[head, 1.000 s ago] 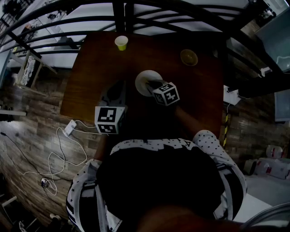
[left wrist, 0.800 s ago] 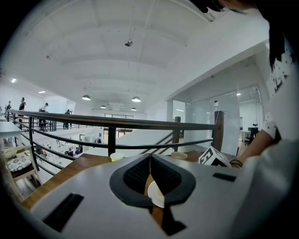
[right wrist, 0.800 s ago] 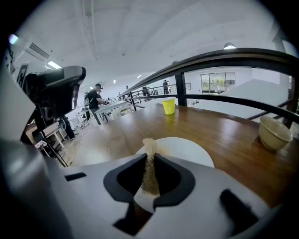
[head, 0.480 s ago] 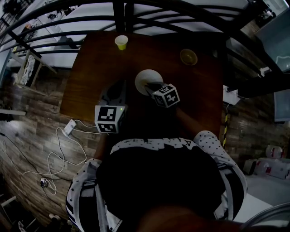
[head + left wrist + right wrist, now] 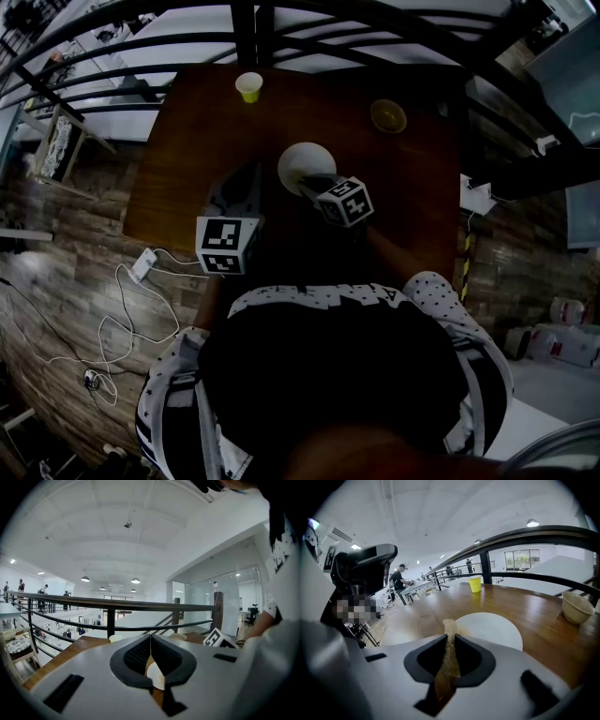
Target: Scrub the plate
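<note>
The plate (image 5: pixel 305 167), white and round, is located near the centre of the brown wooden table (image 5: pixel 187 141) in the head view. A yellow cup (image 5: pixel 248 86) is positioned at 11 o'clock from the plate, near the far table edge, and a bowl (image 5: pixel 389 116) is positioned at 2 o'clock from it; both are well apart from the plate. A dark railing (image 5: pixel 281 37) is seen beyond the far edge. The right gripper (image 5: pixel 309 181) is held at 5 o'clock from the plate, with its jaw end over the near rim and its marker cube (image 5: pixel 343 201) behind. In the right gripper view, the jaws of the right gripper (image 5: pixel 450 638) are closed on a thin tan scrubbing pad (image 5: pixel 449 626), which is clamped edge-on and projects past the jaw tips toward the near-left rim of the plate (image 5: pixel 492 630). Contact between pad and plate cannot be confirmed. The cup (image 5: pixel 475 584) is seen at 12 o'clock and the bowl (image 5: pixel 576 606) at 3 o'clock in that view. The left gripper (image 5: pixel 246 183) is held at 8 o'clock from the plate, beside it and apart from it. In the left gripper view, the jaws of the left gripper (image 5: pixel 150 637) are pressed together with nothing between them; part of the plate (image 5: pixel 157 674) is seen below the tips.
</note>
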Available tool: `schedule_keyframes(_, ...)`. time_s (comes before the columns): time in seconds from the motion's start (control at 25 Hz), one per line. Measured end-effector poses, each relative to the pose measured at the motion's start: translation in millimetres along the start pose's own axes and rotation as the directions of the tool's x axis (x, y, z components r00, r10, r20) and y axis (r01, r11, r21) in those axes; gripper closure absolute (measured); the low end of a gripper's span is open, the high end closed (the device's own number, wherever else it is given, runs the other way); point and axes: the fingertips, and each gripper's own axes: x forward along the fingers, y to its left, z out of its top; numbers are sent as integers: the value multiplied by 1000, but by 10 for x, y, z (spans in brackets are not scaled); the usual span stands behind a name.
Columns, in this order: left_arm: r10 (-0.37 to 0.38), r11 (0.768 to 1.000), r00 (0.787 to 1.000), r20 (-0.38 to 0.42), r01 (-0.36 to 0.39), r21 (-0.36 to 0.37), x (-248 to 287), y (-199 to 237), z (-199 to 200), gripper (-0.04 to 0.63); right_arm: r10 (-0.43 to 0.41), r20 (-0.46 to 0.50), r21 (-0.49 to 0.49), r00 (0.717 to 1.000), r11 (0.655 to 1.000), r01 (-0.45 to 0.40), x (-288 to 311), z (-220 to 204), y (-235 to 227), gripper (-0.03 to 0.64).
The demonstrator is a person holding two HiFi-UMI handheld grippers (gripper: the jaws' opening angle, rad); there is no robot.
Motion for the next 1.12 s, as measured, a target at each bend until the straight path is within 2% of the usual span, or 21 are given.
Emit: schedule_keyframes(1.12,-3,1000,1000,-11,3,-15,30,-21,-57,581,83,-13,-29,996,996,-84,-80,-86,234,567)
